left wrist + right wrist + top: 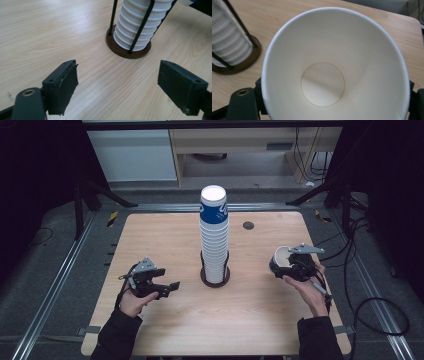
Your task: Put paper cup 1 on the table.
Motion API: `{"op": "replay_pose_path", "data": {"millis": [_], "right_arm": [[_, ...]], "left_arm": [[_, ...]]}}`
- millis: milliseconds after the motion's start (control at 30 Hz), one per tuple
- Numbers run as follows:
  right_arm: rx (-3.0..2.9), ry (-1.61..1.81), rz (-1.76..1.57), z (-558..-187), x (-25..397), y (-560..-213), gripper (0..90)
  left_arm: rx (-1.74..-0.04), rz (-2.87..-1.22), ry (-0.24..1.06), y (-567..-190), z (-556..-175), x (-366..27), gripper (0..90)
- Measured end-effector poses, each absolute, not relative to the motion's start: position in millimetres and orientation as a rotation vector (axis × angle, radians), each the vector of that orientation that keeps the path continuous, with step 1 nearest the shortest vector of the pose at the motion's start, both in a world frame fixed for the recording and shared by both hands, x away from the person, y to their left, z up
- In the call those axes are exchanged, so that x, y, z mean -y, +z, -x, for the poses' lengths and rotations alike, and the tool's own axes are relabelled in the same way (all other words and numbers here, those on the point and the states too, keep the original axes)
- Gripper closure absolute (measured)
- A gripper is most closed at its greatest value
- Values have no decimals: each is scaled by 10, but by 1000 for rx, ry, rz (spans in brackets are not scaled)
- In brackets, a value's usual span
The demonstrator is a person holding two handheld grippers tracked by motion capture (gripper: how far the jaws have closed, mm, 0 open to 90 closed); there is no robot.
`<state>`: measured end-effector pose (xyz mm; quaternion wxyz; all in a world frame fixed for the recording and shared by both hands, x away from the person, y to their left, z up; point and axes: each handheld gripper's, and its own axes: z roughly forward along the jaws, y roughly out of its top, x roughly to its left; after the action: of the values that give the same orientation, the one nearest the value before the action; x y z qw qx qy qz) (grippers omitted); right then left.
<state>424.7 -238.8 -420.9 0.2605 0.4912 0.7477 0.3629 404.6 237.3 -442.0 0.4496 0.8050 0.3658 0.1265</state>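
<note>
1. One stack of paper cups (pixel 214 240), individual cups too many to count.
2. One loose paper cup (pixel 334 70).
3. One wire cup holder (pixel 215 278).
4. Two hand-held grippers: left (pixel 167 289), right (pixel 292 265).
5. One table (pixel 165 245).

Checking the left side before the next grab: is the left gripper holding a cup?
No, the left gripper has its jaws spread wide with bare table between them; the cup stack stands beyond.
</note>
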Motion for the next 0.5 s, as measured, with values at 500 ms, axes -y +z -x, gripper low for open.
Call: {"op": "replay_pose_path", "data": {"millis": [500], "right_arm": [[-2083,903,-1370,-4626,2295,-4348,190]], "left_arm": [[-922,-2004,319,-4441,-4079,-2401,155]]}}
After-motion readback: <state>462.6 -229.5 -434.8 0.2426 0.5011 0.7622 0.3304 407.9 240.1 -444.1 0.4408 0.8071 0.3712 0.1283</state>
